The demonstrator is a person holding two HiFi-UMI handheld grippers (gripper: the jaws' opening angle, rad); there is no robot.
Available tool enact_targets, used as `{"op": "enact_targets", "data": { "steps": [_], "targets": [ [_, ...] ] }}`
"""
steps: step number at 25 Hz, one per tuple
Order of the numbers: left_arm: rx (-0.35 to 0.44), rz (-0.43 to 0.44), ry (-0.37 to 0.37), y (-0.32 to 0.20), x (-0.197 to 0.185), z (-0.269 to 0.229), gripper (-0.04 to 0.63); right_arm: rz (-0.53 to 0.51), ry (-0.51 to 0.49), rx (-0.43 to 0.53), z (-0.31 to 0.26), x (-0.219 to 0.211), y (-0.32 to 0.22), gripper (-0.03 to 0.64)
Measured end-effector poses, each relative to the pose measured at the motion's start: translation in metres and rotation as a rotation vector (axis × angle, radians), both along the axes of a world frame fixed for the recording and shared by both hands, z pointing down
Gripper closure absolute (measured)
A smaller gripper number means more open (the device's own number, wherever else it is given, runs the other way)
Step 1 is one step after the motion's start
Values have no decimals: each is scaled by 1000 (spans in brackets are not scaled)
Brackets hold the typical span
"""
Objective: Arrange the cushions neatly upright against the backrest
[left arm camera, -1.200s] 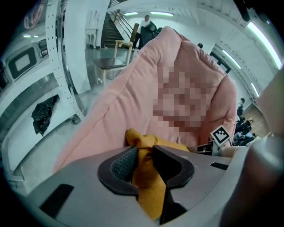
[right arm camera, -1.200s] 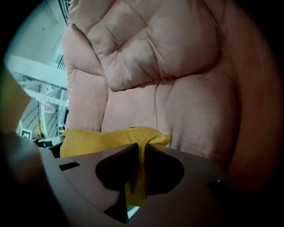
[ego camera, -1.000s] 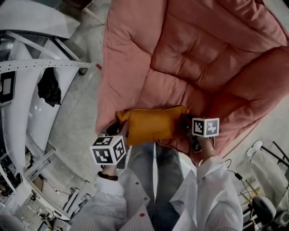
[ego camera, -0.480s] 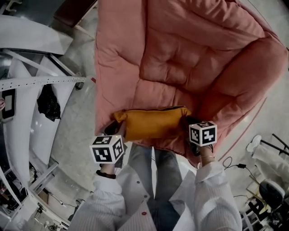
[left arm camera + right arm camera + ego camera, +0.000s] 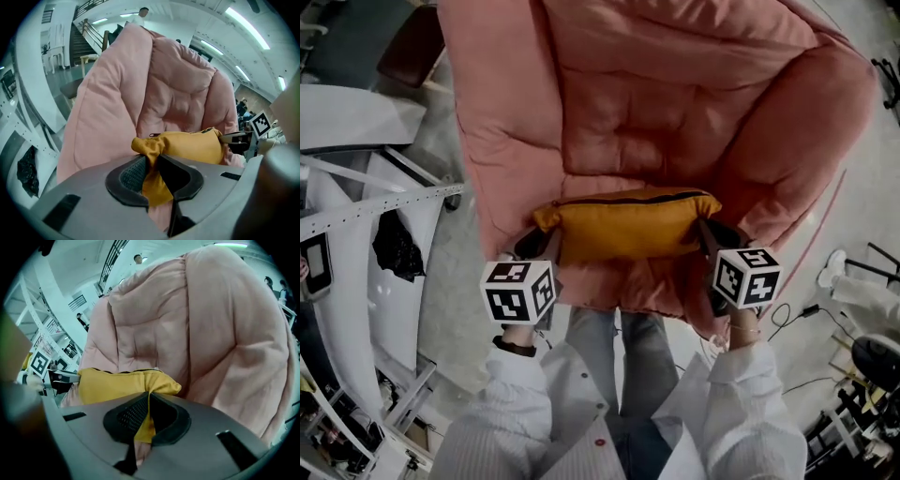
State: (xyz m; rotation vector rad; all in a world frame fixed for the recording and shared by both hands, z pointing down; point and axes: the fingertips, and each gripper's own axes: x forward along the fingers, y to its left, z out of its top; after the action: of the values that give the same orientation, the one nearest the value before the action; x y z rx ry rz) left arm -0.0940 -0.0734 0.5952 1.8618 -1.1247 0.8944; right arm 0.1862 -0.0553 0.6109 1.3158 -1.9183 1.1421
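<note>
– Up goes the yellow cushion! A second ago it sits lower in the frame, near the person's knees. Now it is in the middle of the frame, over the front edge of the pink chair. Both tools have come up with it.

– Who holds it?

– Both tools do. The left tool has the cushion's left corner between its jaws, and the jaws are closing, squeezing the cloth. The right tool is clamped tight on the other corner.

– Is it heavy?

– I think not. It hangs from two small pinches of cloth and hardly sags. It looks soft and puffy, so it is likely light.

– Will it slip?

– Cloth is not slippery, I guess. But each corner is only a thin bunch, so a hard tug could pull it out. It cannot break.

– Where is the best place to hold it?

– The two end corners look good, just as now. That keeps the cushion stretched out straight, with the zipper edge on top.

– Where must it go?

– Against the backrest, in the upper part of the frame. It is not there yet. A soft thing can flop over, so I think it needs its bottom on the seat and its back leaning on the backrest.
</note>
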Motion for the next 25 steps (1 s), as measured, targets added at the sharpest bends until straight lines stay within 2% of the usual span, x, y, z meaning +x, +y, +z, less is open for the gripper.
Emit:
{"op": "enact_targets", "data": {
  "steps": [7,12,17,25],
  "targets": [
    [68,119,10,-62,29,-7,505,146,-21,51,-13,23,-17,597],
    [121,147,22,-101,49,-11,505,264,-52,112,-27,42,-41,597],
    [117,127,18,-121,53,2,505,285,-47,114,-16,47,-59,597],
    [109,106,15,-114,50,32,505,280,-37,107,6,45,-55,595]
  ]
}}
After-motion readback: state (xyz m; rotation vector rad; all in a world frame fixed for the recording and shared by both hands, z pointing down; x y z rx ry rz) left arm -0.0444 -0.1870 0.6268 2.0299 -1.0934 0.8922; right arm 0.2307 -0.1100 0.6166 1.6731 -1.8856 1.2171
